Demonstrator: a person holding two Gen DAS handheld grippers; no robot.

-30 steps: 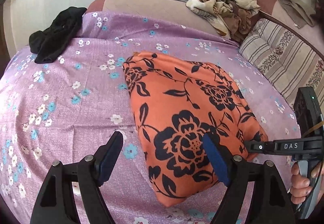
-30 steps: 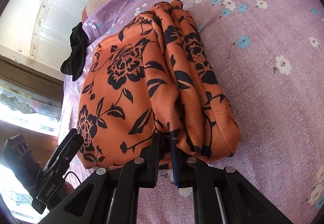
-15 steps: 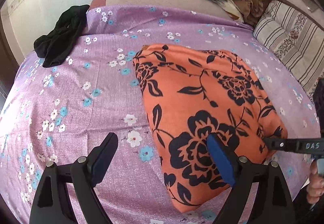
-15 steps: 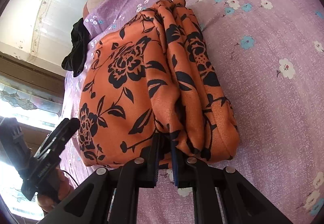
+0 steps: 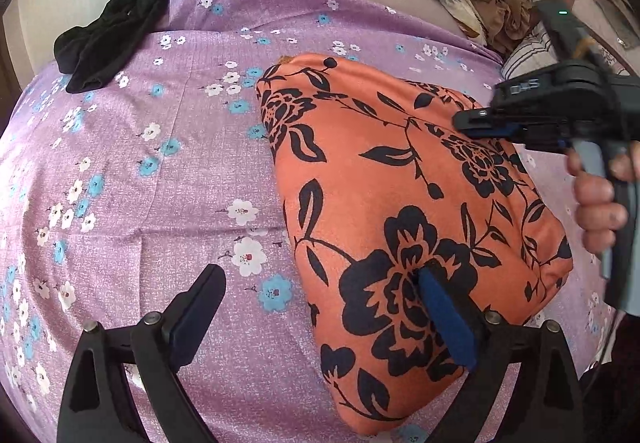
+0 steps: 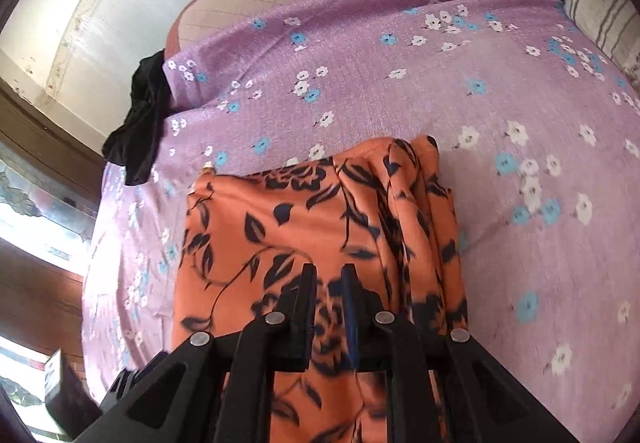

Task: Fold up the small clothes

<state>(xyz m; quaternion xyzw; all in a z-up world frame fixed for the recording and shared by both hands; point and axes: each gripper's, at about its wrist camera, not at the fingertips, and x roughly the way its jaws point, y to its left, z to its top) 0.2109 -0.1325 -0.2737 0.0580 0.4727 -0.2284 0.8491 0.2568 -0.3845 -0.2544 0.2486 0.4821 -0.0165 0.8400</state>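
The left gripper [image 5: 320, 303] has just been opening and stands wide, holding nothing; its right finger rests over the folded orange floral garment [image 5: 400, 211], its left finger over bare sheet. The right gripper [image 6: 328, 283] hovers above the same garment with its jaws nearly together and no cloth visibly between them. Beneath both tools spreads the purple flowered bedsheet [image 5: 140, 183]. The garment lies ahead of the left tool, toward its right. It looks light, soft and a little slippery, its layers apt to slide, so a pinch at the stacked folded edge near the right tool seems safest. Far ahead and left lies a black garment [image 5: 108, 35].
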